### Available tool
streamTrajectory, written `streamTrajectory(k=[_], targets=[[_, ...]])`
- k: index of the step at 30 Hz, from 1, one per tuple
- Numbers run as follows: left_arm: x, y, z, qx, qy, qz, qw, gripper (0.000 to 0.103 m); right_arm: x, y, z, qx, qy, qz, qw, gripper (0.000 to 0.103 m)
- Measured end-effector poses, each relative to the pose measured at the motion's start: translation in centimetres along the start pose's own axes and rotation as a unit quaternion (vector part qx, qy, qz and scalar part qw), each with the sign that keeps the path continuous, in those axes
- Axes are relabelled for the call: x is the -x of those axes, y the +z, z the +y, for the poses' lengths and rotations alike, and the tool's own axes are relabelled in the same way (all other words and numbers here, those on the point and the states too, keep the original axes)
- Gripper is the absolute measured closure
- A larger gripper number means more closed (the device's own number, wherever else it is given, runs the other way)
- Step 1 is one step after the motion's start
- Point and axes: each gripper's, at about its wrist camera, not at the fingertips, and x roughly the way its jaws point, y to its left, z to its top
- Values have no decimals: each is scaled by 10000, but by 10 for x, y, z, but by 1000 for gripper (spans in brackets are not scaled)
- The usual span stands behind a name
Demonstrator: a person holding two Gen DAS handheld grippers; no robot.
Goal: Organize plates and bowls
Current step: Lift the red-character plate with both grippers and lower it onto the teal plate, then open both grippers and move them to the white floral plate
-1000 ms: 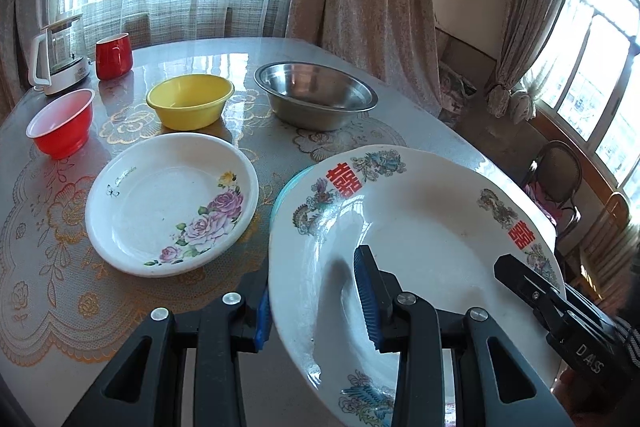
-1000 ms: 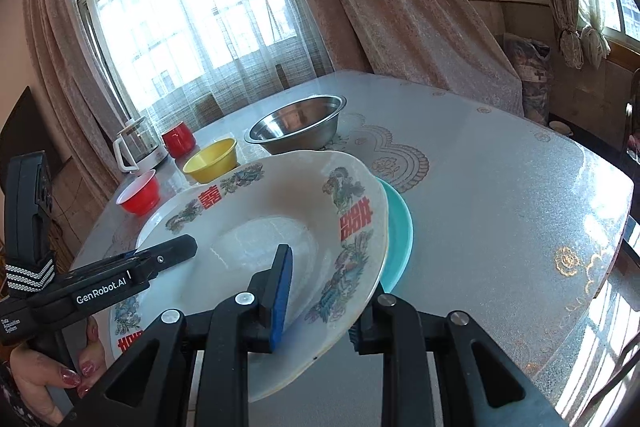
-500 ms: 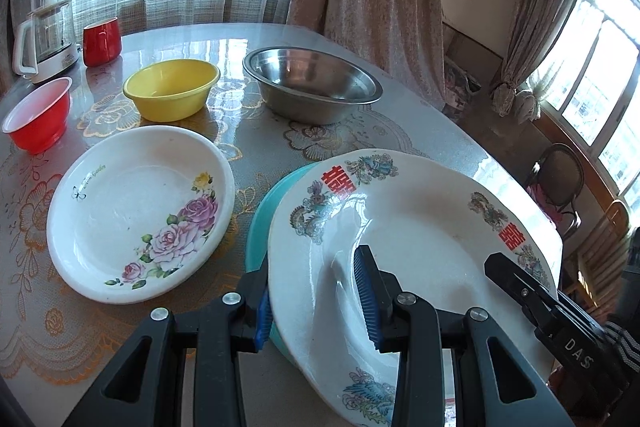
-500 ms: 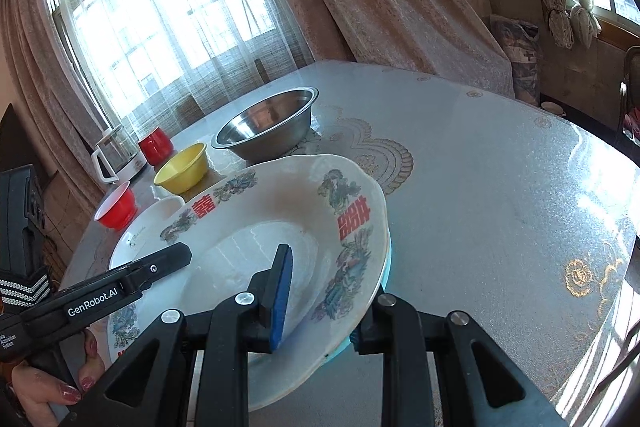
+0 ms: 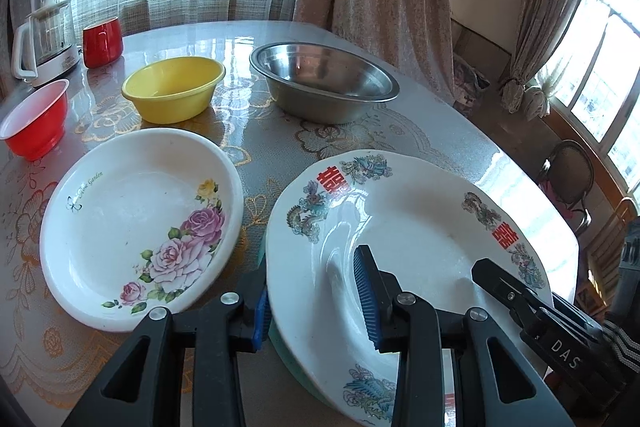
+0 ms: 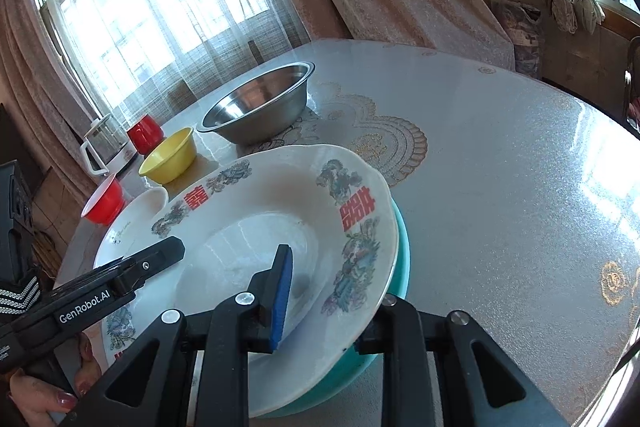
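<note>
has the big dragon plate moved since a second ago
Yes. The dragon plate has come down over the teal plate, which now shows less than before, with the steel bowl as reference.

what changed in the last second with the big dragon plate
Both hand-held grippers, left and right, carried the dragon plate down over the teal plate, now almost wholly covered. Both grips stayed clamped on its rim; the rose plate and bowls did not move.
</note>
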Motion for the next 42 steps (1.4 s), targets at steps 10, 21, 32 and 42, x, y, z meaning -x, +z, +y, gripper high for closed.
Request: streamTrajectory(k=[10,21,32,42], targets=[[7,-11,2,27,-51,-9,10000,67,0,-5,-3,-42,-110,53,9999,74],[33,-22,4,-116,15,-224,9997,68,22,-17,-4,-287,-49,32,9996,70],[30,-25,3,-200,131,-293,9993,78,28,-18,-12,-480,-165,-155,9986,83],[38,-27,7,-245,67,-280,9993,78,26,-19,-8,-578,-315,-184,9977,77]])
